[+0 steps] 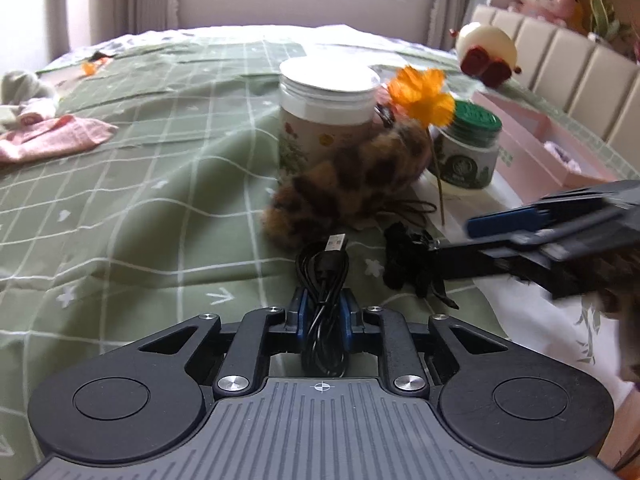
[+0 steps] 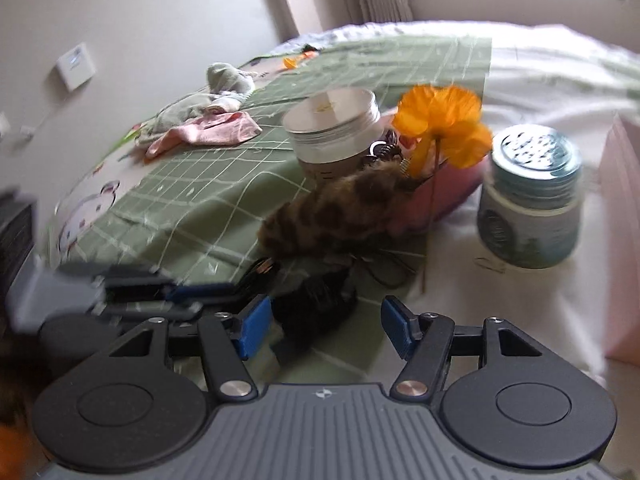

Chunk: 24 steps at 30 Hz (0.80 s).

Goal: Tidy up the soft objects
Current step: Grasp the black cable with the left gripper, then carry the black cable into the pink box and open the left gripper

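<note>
My left gripper (image 1: 323, 312) is shut on a coiled black USB cable (image 1: 323, 280), its plug pointing away over the green checked bed cover (image 1: 140, 184). A fuzzy leopard-print soft toy (image 1: 352, 184) lies just beyond, against a white-lidded jar (image 1: 326, 112). A black fabric piece (image 1: 408, 256) lies right of the cable. My right gripper (image 2: 320, 324) is open, its blue pads either side of that black fabric (image 2: 316, 304). The right gripper shows at the right edge of the left wrist view (image 1: 452, 236). The left gripper shows at the left of the right wrist view (image 2: 224, 300). The leopard toy (image 2: 340, 216) lies ahead.
An orange fabric flower (image 1: 422, 94) stands by a green-lidded jar (image 1: 468, 152). A pink box (image 1: 552, 148) lies at the right by the headboard. Pink and pale cloths (image 1: 52, 136) lie at the left. Plush toys (image 1: 486, 50) sit by the headboard.
</note>
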{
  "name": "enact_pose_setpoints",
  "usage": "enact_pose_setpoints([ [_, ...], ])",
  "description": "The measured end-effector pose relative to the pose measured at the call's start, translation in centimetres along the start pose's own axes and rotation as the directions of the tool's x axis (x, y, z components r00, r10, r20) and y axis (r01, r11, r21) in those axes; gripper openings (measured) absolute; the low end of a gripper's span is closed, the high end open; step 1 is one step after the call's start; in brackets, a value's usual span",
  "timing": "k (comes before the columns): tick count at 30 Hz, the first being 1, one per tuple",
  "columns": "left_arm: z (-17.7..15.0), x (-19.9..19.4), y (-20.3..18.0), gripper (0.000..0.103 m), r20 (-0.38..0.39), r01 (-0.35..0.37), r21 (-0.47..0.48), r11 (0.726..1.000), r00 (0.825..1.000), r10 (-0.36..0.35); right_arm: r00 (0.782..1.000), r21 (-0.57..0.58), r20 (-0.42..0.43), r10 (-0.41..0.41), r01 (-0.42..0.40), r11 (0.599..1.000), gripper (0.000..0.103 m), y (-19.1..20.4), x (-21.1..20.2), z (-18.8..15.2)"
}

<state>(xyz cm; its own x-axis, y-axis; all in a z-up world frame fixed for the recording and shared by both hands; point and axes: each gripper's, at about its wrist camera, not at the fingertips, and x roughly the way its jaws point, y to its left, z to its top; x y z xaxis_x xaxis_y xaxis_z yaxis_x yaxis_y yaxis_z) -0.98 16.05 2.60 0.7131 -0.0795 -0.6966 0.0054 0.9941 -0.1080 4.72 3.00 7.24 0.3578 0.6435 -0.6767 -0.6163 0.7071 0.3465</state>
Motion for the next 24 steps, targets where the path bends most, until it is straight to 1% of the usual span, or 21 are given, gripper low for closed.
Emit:
enact_pose_setpoints([
  [1,-0.1,-0.3,0.2,0.019,0.006,0.001,-0.003,1.0,1.0,-0.001,1.0,0.018,-0.011,0.002,-0.002,1.0,0.06,-0.1,0.6,0.5],
  [2,-0.2,-0.6,0.3,0.019,0.012,0.003,-0.006,1.0,1.0,-0.003,1.0,0.026,-0.024,0.004,-0.003,1.0,0.053,0.0,1.2,0.8],
  [3,-0.3,-0.9,0.4,0.019,0.016,0.005,-0.006,1.0,1.0,-0.005,0.999,0.026,-0.043,-0.002,0.003,1.0,0.05,0.2,1.8,1.1],
  [4,-0.3,-1.1,0.3,0.019,0.019,0.007,-0.004,1.0,1.0,-0.007,0.998,0.02,-0.064,-0.013,0.014,1.0,0.042,0.4,2.3,1.3],
  [6,-0.4,-1.7,0.2,0.019,0.027,0.01,0.003,1.0,1.0,-0.01,0.996,-0.008,-0.081,-0.034,0.033,0.999,0.039,0.9,2.6,1.3],
  [7,-0.5,-1.9,0.1,0.019,0.031,0.011,0.006,1.0,0.999,-0.011,0.997,-0.02,-0.076,-0.03,0.028,0.999,0.031,1.1,2.2,1.2],
  [8,-0.5,-2.1,-0.1,0.019,0.035,0.013,0.009,1.0,0.999,-0.014,0.997,-0.021,-0.073,-0.02,0.019,1.0,0.018,1.1,1.6,1.1],
  [9,-0.5,-2.3,-0.2,0.019,0.038,0.016,0.014,1.0,0.999,-0.017,0.997,-0.015,-0.071,-0.011,0.01,1.0,0.013,1.0,1.0,1.1],
  [11,-0.5,-2.8,-0.9,0.019,0.043,0.023,0.026,0.999,0.999,-0.024,0.999,-0.012,-0.054,-0.006,0.006,1.0,0.013,1.0,-1.0,0.7],
  [16,-0.5,-3.7,-4.0,0.019,0.048,0.067,0.078,0.995,0.996,-0.071,0.999,-0.043,-0.014,-0.041,0.04,0.998,0.013,0.3,-7.0,-1.4],
  [20,-0.5,-3.9,-7.7,0.019,0.032,0.148,0.128,0.981,0.988,-0.153,0.997,-0.028,0.008,-0.076,0.076,0.997,0.013,-1.4,-11.9,-3.5],
  [24,-0.2,-3.6,-12.0,0.019,0.003,0.243,0.185,0.952,0.969,-0.247,0.989,-0.008,0.046,-0.138,0.139,0.99,0.013,-3.6,-16.6,-5.2],
])
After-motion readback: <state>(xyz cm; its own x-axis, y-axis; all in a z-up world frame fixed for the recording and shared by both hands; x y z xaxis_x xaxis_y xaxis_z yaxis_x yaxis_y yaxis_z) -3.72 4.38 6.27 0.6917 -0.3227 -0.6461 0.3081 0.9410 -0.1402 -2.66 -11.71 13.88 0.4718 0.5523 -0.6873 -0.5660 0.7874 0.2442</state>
